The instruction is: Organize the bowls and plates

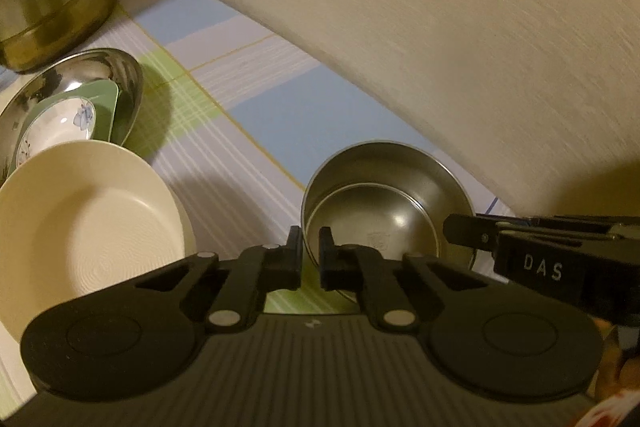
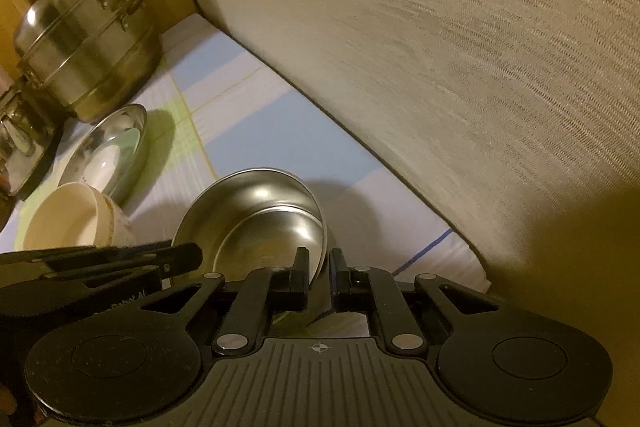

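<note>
Two nested steel bowls [image 1: 384,203] stand on the checked cloth near the wall; they also show in the right wrist view [image 2: 256,219]. My left gripper [image 1: 310,247] is shut on the bowls' left rim. My right gripper [image 2: 319,267] is shut on their right rim; its fingers [image 1: 468,233] reach in from the right in the left wrist view. A cream plate [image 1: 88,223] lies to the left. Behind it a steel dish [image 1: 92,75] holds a green plate [image 1: 106,107] and a flowered bowl [image 1: 60,127].
A tall steel steamer pot [image 2: 88,51] stands at the back left by a wooden panel. A beige wall [image 1: 440,27] runs along the right of the cloth [image 1: 248,107]. Another steel pan [image 2: 20,143] sits at the far left edge.
</note>
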`<state>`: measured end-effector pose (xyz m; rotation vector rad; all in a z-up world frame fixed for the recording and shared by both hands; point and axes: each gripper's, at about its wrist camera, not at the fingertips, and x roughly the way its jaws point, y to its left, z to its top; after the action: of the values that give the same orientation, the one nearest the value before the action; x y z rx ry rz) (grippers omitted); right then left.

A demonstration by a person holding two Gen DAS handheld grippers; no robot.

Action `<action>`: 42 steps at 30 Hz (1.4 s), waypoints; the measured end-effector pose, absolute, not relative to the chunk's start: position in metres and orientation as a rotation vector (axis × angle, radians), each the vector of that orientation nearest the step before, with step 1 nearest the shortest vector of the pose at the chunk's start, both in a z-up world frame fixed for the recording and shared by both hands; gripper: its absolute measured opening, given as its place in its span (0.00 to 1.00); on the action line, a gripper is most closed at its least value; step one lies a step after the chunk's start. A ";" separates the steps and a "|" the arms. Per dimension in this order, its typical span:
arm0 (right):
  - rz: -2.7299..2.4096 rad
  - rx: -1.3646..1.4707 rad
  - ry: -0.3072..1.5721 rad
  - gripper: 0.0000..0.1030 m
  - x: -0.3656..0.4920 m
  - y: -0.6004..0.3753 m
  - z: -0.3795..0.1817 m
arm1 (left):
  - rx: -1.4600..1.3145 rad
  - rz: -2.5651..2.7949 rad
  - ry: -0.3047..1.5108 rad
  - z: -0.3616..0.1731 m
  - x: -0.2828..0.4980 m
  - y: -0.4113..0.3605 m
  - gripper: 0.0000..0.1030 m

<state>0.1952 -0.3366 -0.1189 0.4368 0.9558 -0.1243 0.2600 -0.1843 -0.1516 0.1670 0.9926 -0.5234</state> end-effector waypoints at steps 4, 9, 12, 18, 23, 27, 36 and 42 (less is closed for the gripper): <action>-0.126 0.431 0.944 0.08 0.192 -0.336 -0.118 | 0.161 -0.529 0.979 -0.149 0.256 -0.182 0.06; -0.120 0.428 0.934 0.08 0.187 -0.336 -0.111 | 0.152 -0.528 0.963 -0.139 0.251 -0.180 0.06; -0.117 0.426 0.929 0.08 0.184 -0.336 -0.104 | 0.143 -0.531 0.954 -0.133 0.246 -0.179 0.07; -0.108 0.426 0.928 0.08 0.174 -0.335 -0.090 | 0.122 -0.534 0.937 -0.120 0.234 -0.173 0.07; -0.092 0.422 0.931 0.08 0.165 -0.332 -0.076 | 0.100 -0.532 0.915 -0.105 0.221 -0.165 0.07; -0.072 0.418 0.932 0.08 0.156 -0.327 -0.064 | 0.084 -0.523 0.903 -0.094 0.210 -0.157 0.07; -0.019 0.406 0.917 0.08 0.147 -0.310 -0.041 | 0.037 -0.487 0.868 -0.073 0.189 -0.133 0.07; 0.031 0.398 0.916 0.08 0.149 -0.297 -0.032 | 0.011 -0.449 0.855 -0.062 0.183 -0.117 0.07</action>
<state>0.1490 -0.2967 -0.0318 0.3980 0.9165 0.0306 0.1825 -0.1167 -0.0619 0.0106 0.8552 -0.4490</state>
